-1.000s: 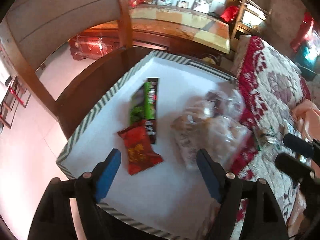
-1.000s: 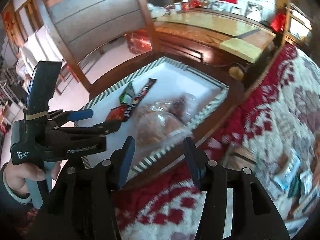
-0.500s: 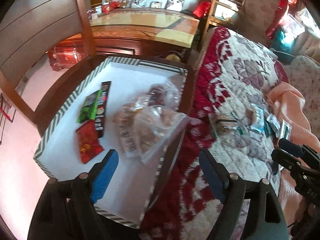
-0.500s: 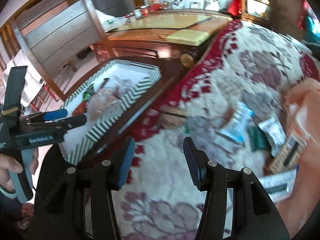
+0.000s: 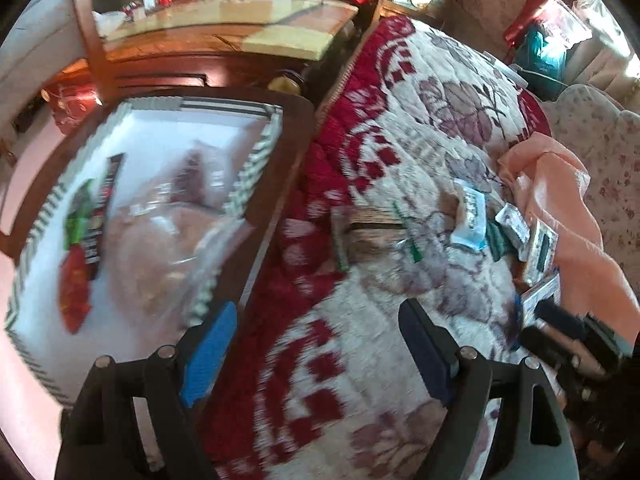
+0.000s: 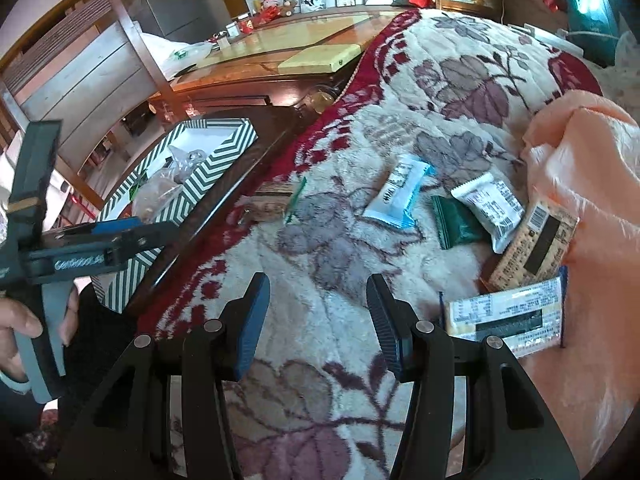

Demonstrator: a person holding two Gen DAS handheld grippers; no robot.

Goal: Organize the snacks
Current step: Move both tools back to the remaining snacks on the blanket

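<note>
Both wrist views, snacks partly sorted. We take the striped box (image 6: 192, 176) as our landmark: it sits on a dark wooden stand at the blanket's edge and already holds a red packet (image 5: 74, 280), a green-and-black bar (image 5: 90, 216) and clear bags (image 5: 168, 248). The loose snacks lie on the flowered blanket (image 6: 320, 264), well apart from the box on the side away from it — a blue-white packet (image 6: 396, 194) nearest the box, then a green packet (image 6: 456, 222), a white packet (image 6: 490, 204), a tan packet (image 6: 534, 246) and a long white bar (image 6: 504, 320) farthest out, against the peach cloth (image 6: 592, 168).

Our right gripper (image 6: 318, 320) hovers over bare blanket with nothing between its jaws, which stand moderately apart and are opening. Our left gripper (image 5: 316, 348) is spread wide and empty, hanging over the blanket just beside the box's near corner.

The relation that matters: the long white bar lies just to the right of the right gripper, its long axis running across that gripper's line of sight. We judge the right hand the nearer one to the loose snacks; the left is better placed for the box. A grasp across the bar's short width looks the likely next move.
</note>
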